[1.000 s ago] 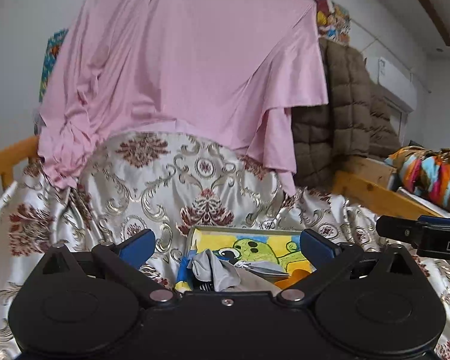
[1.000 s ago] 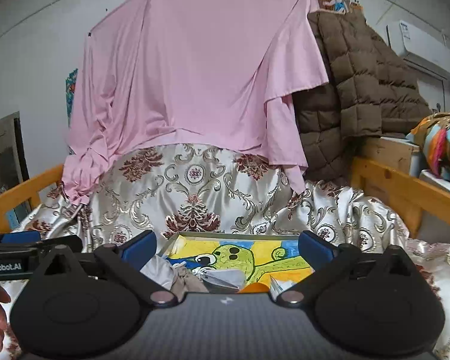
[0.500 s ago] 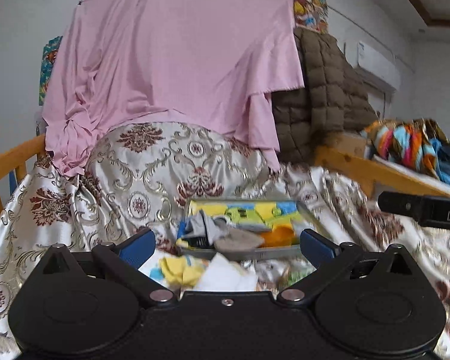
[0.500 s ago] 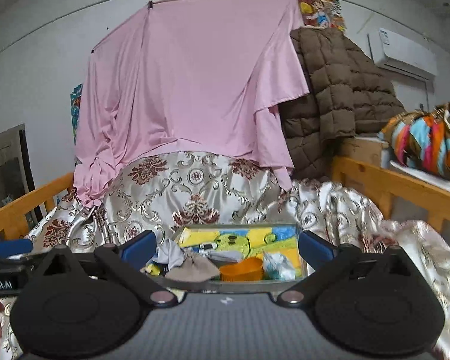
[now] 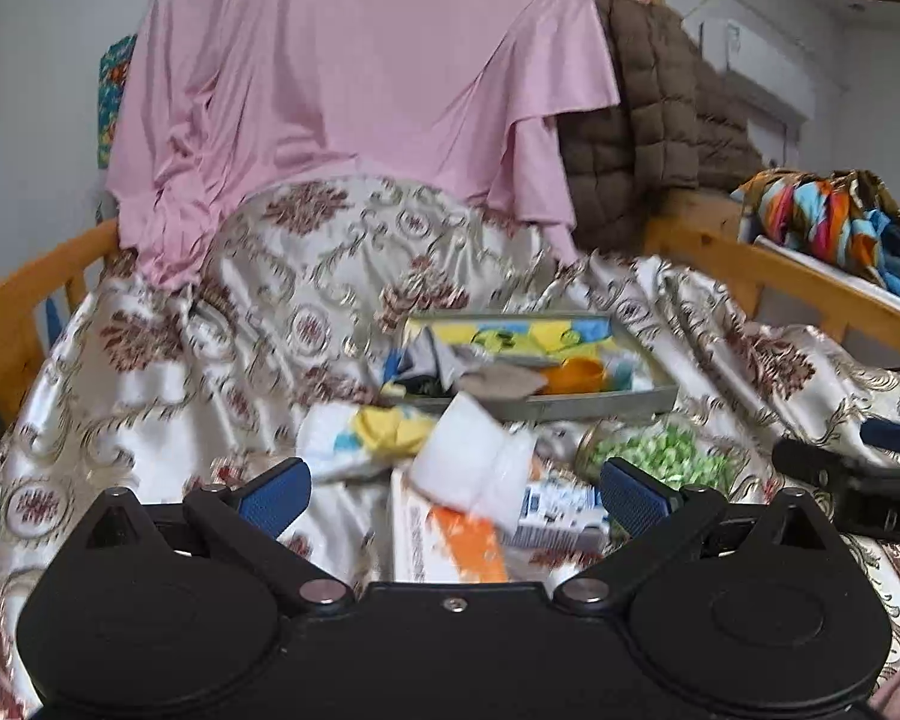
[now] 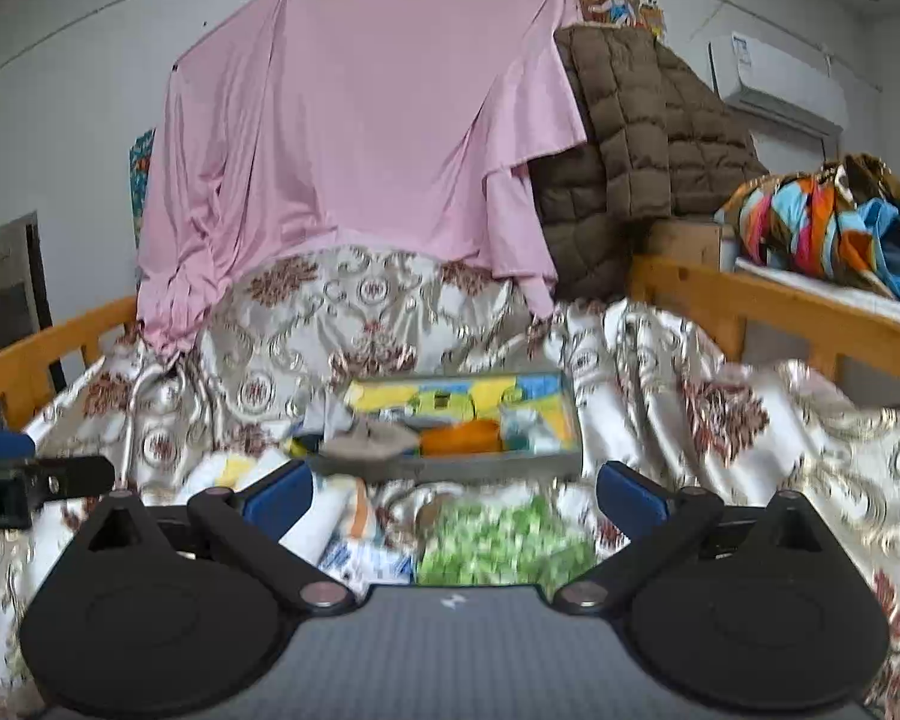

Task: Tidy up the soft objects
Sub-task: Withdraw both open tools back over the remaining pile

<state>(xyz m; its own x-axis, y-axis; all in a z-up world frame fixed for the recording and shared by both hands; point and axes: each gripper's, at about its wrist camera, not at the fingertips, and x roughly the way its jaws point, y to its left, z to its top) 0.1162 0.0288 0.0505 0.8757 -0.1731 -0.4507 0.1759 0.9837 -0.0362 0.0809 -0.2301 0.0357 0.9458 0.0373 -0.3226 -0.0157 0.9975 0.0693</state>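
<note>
A grey tray (image 5: 600, 405) with a cartoon lining lies on the patterned bedspread (image 5: 168, 372); it holds grey cloth (image 5: 438, 357), a brown piece (image 5: 501, 383) and an orange item (image 5: 576, 375). In front lie a yellow-white cloth (image 5: 372, 435), a white pack (image 5: 471, 459), a box (image 5: 444, 540) and a jar of green bits (image 5: 660, 456). My left gripper (image 5: 453, 495) is open and empty above them. My right gripper (image 6: 453, 489) is open and empty, facing the tray (image 6: 450, 468) and green jar (image 6: 498, 540).
A pink sheet (image 5: 360, 78) and a brown quilted coat (image 5: 648, 120) hang behind the bed. Wooden rails (image 5: 24, 306) run along both sides. Colourful fabric (image 5: 828, 216) is piled on the right. The right gripper shows in the left view (image 5: 858, 480).
Both grippers have pulled back from the tray and tilted down. The loose items in front of the tray have come into view. Both stay open.
</note>
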